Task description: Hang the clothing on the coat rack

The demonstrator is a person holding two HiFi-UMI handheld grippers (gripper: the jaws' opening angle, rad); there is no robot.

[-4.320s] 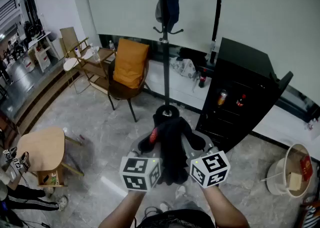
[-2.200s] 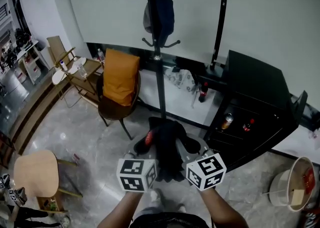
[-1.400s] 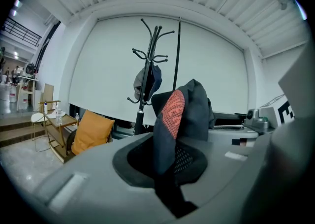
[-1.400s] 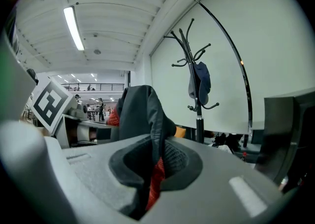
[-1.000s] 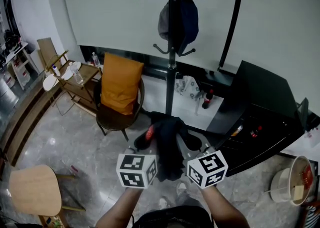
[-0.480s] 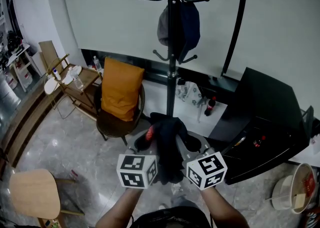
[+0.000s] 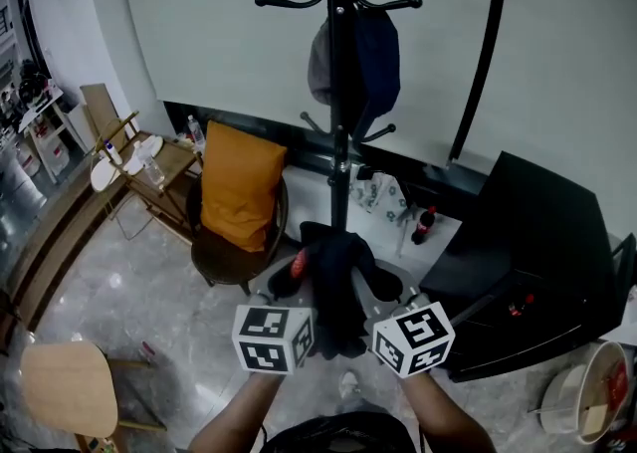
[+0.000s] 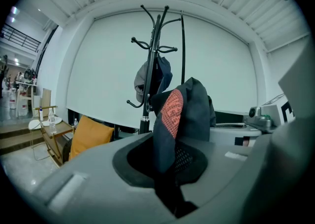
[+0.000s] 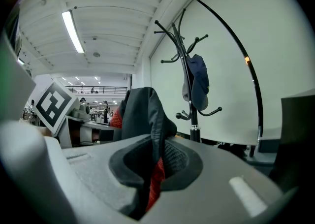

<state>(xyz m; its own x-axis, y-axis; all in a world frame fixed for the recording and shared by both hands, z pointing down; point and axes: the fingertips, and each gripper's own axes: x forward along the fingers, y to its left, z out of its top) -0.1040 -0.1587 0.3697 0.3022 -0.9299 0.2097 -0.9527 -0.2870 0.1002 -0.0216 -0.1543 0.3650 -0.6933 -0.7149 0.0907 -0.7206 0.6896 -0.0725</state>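
A black garment (image 7: 335,287) with a red patch is bunched between my two grippers at the bottom centre of the head view. My left gripper (image 7: 283,289) is shut on its left side, where black and red cloth (image 8: 179,114) rises out of the jaws. My right gripper (image 7: 386,291) is shut on its right side, where the cloth (image 9: 143,114) fills the jaws. The black coat rack (image 7: 338,142) stands straight ahead beyond the garment. A dark cap (image 7: 366,53) hangs on one of its hooks. The rack (image 8: 149,70) also shows in both gripper views, with the cap (image 9: 198,86) on it.
A wooden chair with an orange cushion (image 7: 239,182) stands left of the rack. A black cabinet (image 7: 537,252) is on the right, an arched black pole (image 7: 485,53) above it. A folding chair (image 7: 134,157) and a round stool (image 7: 58,386) are at the left, a white bucket (image 7: 592,411) at the bottom right.
The rack has come closer and fills more of the head view; the stool has slid off to the lower left. Both grippers keep hold of the garment in the same pose.
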